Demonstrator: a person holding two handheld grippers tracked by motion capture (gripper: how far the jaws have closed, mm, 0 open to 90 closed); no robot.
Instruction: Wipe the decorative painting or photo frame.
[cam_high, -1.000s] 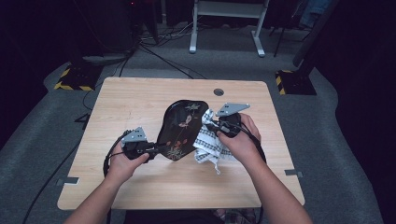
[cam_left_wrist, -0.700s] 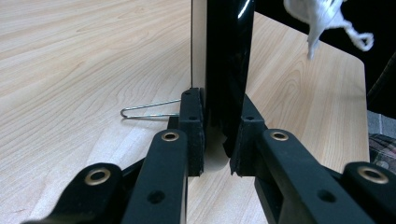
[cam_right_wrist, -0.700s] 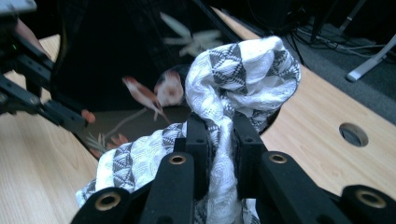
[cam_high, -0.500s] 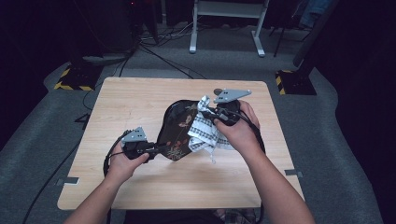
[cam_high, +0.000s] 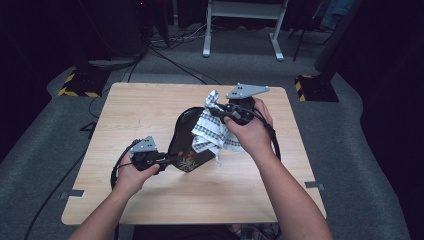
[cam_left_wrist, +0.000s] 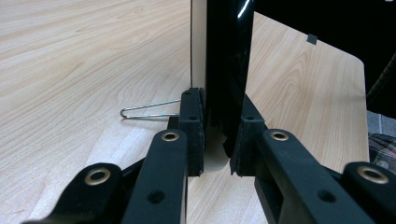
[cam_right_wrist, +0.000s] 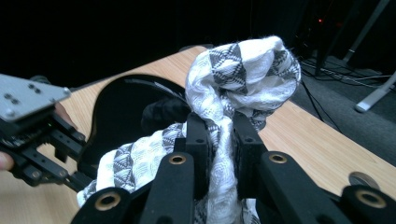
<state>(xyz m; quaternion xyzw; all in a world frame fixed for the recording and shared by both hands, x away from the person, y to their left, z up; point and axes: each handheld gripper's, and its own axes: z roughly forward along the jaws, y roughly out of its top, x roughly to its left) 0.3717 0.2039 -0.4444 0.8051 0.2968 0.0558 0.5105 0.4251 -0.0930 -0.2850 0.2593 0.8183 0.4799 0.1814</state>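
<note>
Black lacquered tray (cam_high: 186, 145): near rim clamped between the jaws of the left gripper (cam_left_wrist: 215, 140), steadied on the table (cam_high: 150, 115). Patterned cloth (cam_right_wrist: 243, 70): bunched, pinched tight in the right gripper (cam_right_wrist: 219, 135), trailing onto the tray. Step judged wiping; next, press the cloth down across the tray. Tray's decoration largely covered.

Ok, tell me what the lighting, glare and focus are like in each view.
High view: table evenly lit, surroundings dark, picture soft. Left gripper view: bright glare streak on the glossy black tray, wood grain sharp. Right gripper view: cloth brightly lit and sharp against a black background.
</note>
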